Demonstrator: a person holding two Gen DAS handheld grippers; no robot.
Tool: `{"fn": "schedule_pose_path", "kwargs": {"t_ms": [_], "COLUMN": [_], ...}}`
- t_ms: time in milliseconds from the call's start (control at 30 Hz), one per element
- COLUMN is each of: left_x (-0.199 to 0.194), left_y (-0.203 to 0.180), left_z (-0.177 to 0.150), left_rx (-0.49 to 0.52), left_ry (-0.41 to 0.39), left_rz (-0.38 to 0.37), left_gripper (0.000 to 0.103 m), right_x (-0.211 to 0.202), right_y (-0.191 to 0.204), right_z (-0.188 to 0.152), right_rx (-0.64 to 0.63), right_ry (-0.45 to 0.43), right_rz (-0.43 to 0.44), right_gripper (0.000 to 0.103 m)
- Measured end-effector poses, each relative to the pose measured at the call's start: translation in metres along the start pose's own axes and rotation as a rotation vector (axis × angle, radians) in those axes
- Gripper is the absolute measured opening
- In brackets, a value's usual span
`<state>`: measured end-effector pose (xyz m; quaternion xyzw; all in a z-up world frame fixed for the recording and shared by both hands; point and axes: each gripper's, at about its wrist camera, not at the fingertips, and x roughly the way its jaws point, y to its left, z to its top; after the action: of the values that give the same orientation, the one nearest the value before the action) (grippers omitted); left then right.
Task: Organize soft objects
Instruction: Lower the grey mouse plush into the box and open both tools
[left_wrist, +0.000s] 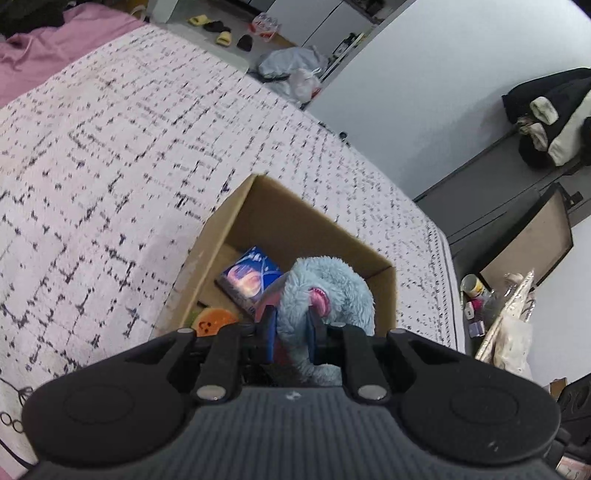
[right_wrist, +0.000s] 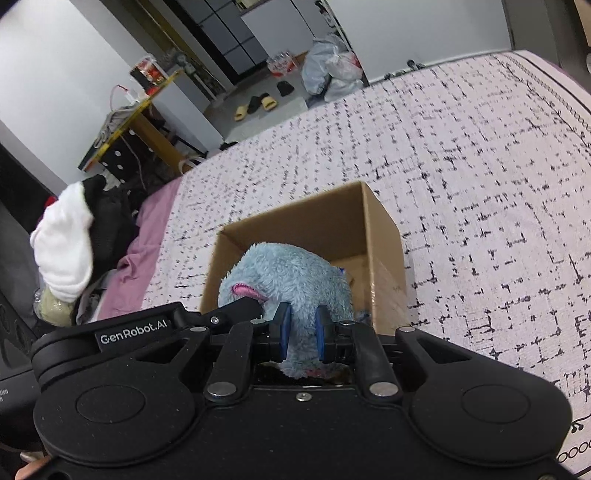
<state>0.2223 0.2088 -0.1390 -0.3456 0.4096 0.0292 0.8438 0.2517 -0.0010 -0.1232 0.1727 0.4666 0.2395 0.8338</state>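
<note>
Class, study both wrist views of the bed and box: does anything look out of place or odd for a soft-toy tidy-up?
Yes. Inside the cardboard box, under the blue plush that both grippers clamp, lies a stiff-looking printed blue packet beside an orange plush. A flat packet seems odd among soft toys.

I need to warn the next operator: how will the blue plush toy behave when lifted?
The blue plush toy probably sags: it bulges around the left gripper and right gripper. Fluffy pile suggests it is light and not slippery.
</note>
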Motion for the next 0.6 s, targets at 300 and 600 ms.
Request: {"fn": "schedule_pose_path", "kwargs": {"t_ms": [300, 600], "left_x": [-0.003, -0.036], "left_y": [0.0, -0.017], "left_z": [0.001, 0.005], "left_rx": [-0.013, 0.105], "left_ry": [-0.016, -0.068], "left_rz": [0.059, 0.107], "left_gripper": [0.026, 0.075], "right_x": [-0.005, -0.049], "right_y": [-0.003, -0.005], "right_z": [0.0, 0.009], "right_rx": [-0.032, -0.058], "right_ry": [0.014, -0.059], "right_rz": [0.005, 0.006], "right_gripper": [0.034, 0.065]}}
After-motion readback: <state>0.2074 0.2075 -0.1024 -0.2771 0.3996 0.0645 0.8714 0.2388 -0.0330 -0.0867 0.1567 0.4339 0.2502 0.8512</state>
